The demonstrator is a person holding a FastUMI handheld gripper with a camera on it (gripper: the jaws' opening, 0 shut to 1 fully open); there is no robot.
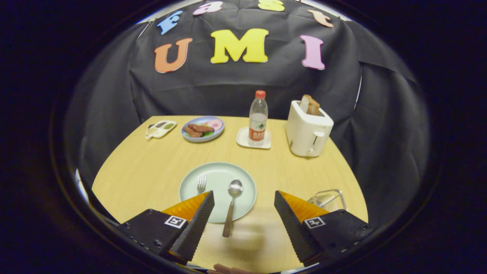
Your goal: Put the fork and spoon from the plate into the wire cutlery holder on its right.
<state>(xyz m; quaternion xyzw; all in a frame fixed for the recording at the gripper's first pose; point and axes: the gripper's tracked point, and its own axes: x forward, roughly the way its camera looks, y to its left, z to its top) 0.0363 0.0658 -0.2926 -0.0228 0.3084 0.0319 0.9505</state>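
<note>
A metal spoon (232, 203) is lying on a pale green plate (243, 179), bowl up toward the far side, its darker handle trailing off the near rim onto the wooden table (152, 171). Just to its left a fork (201, 184) is resting on the same plate, tines pointing away, its handle passing out of sight behind the left finger. Both pieces look light, rigid and slick, likely to slide or pivot on the smooth plate if nudged; the slim handles, not the bowl or tines, appear to be the surest place to pinch, and the spoon's overhanging handle is offering the easiest purchase.

The hand-held gripper (244, 205) is hovering with its ribbed fingers spread wide, holding nothing, the spoon's handle lying between them. The wire cutlery holder (329, 198) is standing to the right of the plate, partly hidden behind the right finger.

Farther back, a water bottle (258, 118) is standing on a white coaster (243, 140), a white toaster (308, 131) is holding toast, and a blue plate of food (202, 129) is sitting beside a small divided dish (160, 129).
</note>
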